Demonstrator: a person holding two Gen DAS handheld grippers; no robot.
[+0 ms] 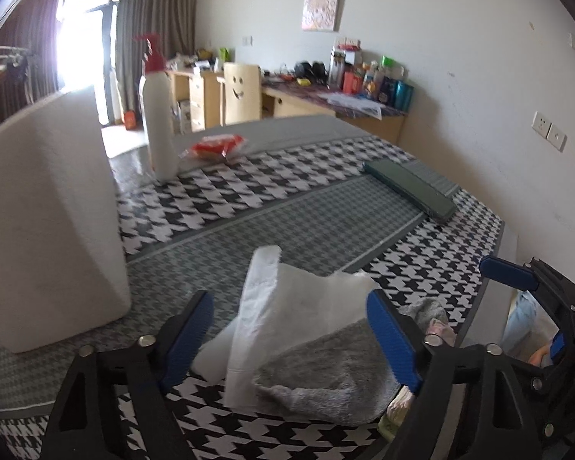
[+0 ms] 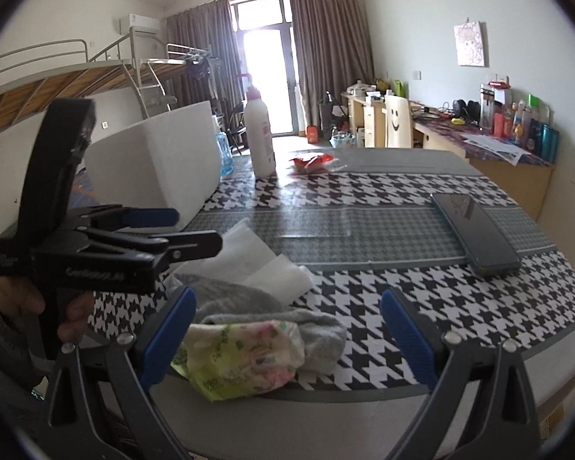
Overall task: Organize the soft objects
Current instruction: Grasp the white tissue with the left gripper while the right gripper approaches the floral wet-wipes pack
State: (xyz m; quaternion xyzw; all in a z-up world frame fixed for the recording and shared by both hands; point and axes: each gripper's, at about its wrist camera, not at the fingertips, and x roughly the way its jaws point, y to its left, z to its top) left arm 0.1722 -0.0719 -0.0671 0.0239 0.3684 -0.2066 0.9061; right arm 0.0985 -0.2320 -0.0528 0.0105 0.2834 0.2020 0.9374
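A crumpled white tissue sheet point(image 1: 299, 306) lies partly over a grey cloth point(image 1: 326, 379) on the houndstooth tablecloth. My left gripper point(image 1: 291, 329) stands open around the tissue, and its blue pads do not press on it. In the right wrist view the left gripper point(image 2: 195, 228) hovers over the tissue sheet point(image 2: 249, 253). A floral tissue pack point(image 2: 241, 356) rests against the grey cloth point(image 2: 318, 329) near the table's front edge. My right gripper point(image 2: 287, 337) is open, with the pack low between its fingers and untouched.
A white foam box point(image 1: 46, 211) stands at the left. Behind it are a white bottle with a red cap point(image 1: 159, 115) and a red wrapper point(image 1: 216, 145). A dark flat case point(image 2: 475, 230) lies at the right. The table edge point(image 2: 326, 402) is close in front.
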